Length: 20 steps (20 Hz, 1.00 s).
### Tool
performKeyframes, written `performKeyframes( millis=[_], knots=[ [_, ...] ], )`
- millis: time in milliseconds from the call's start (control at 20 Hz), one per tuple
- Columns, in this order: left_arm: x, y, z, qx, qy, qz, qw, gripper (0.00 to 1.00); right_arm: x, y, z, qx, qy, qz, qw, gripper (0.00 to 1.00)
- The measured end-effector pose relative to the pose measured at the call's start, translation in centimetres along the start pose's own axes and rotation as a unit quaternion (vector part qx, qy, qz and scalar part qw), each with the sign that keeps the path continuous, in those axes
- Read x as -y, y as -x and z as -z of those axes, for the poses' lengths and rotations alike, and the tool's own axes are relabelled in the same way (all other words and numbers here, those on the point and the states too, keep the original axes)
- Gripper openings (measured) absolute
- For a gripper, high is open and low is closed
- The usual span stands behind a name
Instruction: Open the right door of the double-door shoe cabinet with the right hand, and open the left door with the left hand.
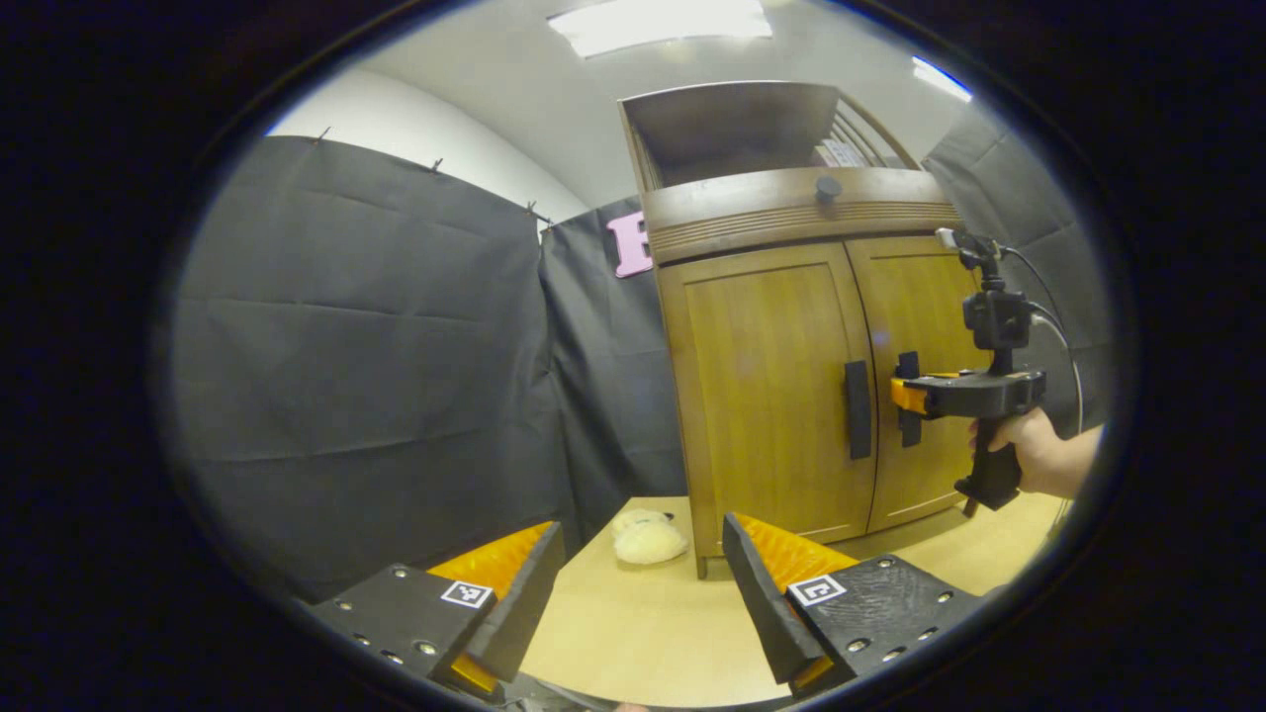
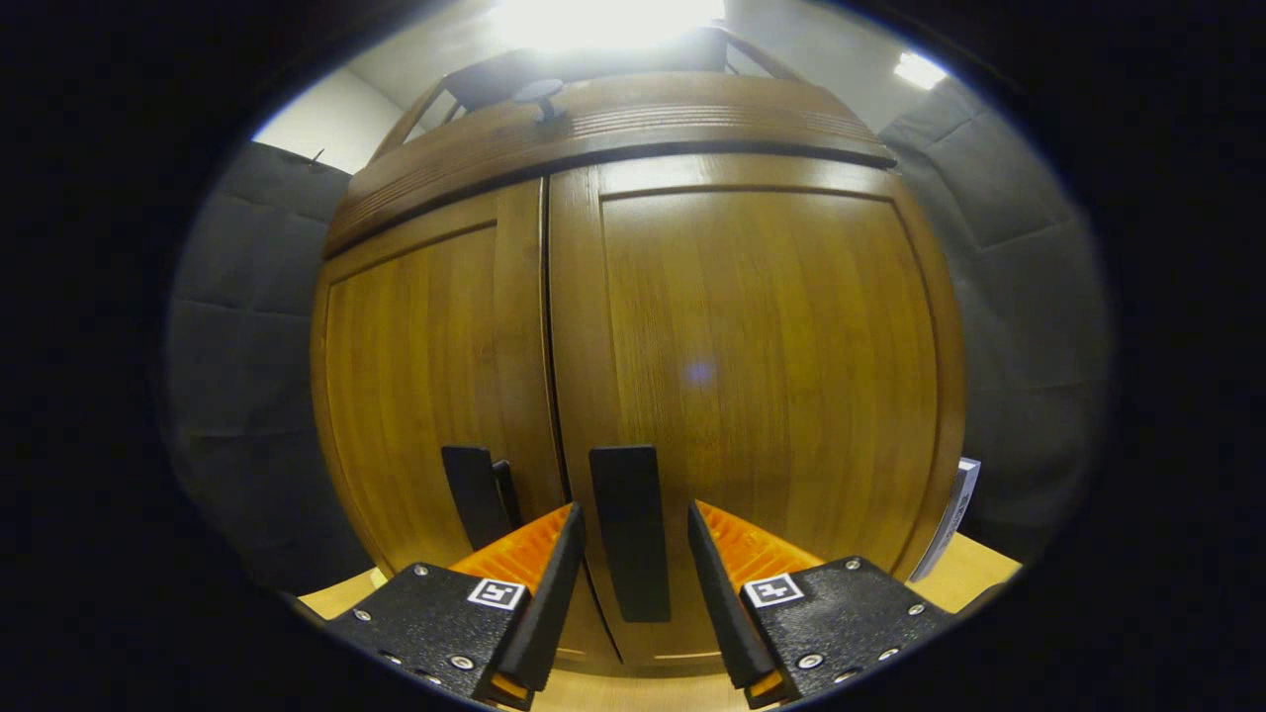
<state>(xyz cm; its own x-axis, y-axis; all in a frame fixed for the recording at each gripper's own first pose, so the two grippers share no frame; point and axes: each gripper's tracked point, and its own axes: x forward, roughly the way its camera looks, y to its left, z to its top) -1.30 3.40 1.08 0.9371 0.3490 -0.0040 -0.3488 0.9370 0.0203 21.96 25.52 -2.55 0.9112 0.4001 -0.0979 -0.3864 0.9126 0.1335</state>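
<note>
A wooden double-door shoe cabinet [image 1: 781, 396] stands on a light wooden table, both doors closed. Each door carries a dark vertical handle: the left door's handle [image 1: 858, 409] [image 2: 475, 494] and the right door's handle [image 1: 908, 399] [image 2: 630, 532]. In the right gripper view my right gripper [image 2: 633, 539] is open, its two fingers standing either side of the right door's handle with gaps to it. The left gripper view shows that right gripper [image 1: 905, 394], held by a hand [image 1: 1039, 450], at the right handle. My left gripper [image 1: 641, 578] is open and empty, well back from the cabinet.
A small cream plush object [image 1: 645, 539] lies on the table [image 1: 633, 633] by the cabinet's left front corner. Black cloth walls [image 1: 366, 346] close in the booth. A round knob [image 1: 829, 186] sits on the cabinet's top section. A white card [image 2: 951, 519] leans at the cabinet's right side.
</note>
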Motion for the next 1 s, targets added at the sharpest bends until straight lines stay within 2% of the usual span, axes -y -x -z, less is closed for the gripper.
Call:
performKeyframes(
  millis=[50,100,150,250,400,800,1000],
  knots=[
    [-0.1,0.0,0.0,-0.002,0.000,-0.001,1.000,0.92,0.2,-0.4,0.4,-0.007,0.001,0.004,1.000,0.64],
    [-0.1,0.0,0.0,-0.003,0.000,-0.002,1.000,0.92,0.4,-0.7,0.9,-0.014,0.002,0.008,1.000,0.55],
    [0.0,0.1,0.0,-0.006,0.001,-0.001,1.000,0.92,0.1,-0.8,1.3,-0.023,-0.004,0.003,1.000,0.53],
    [0.1,0.0,0.2,-0.009,0.001,0.003,1.000,0.92,0.2,-0.9,1.3,-0.026,-0.008,0.007,1.000,0.38],
    [0.4,-0.2,0.5,-0.012,0.005,0.015,1.000,0.92,0.1,-0.4,1.3,-0.031,-0.006,0.013,0.999,0.27],
    [1.2,-0.7,0.0,0.022,0.026,0.066,0.997,0.92,0.6,5.1,0.9,-0.028,-0.003,-0.009,1.000,0.24],
    [1.6,-1.0,-0.1,0.033,0.018,0.083,0.996,0.92,1.6,8.9,1.1,-0.026,0.003,-0.014,1.000,0.23]
  ],
)
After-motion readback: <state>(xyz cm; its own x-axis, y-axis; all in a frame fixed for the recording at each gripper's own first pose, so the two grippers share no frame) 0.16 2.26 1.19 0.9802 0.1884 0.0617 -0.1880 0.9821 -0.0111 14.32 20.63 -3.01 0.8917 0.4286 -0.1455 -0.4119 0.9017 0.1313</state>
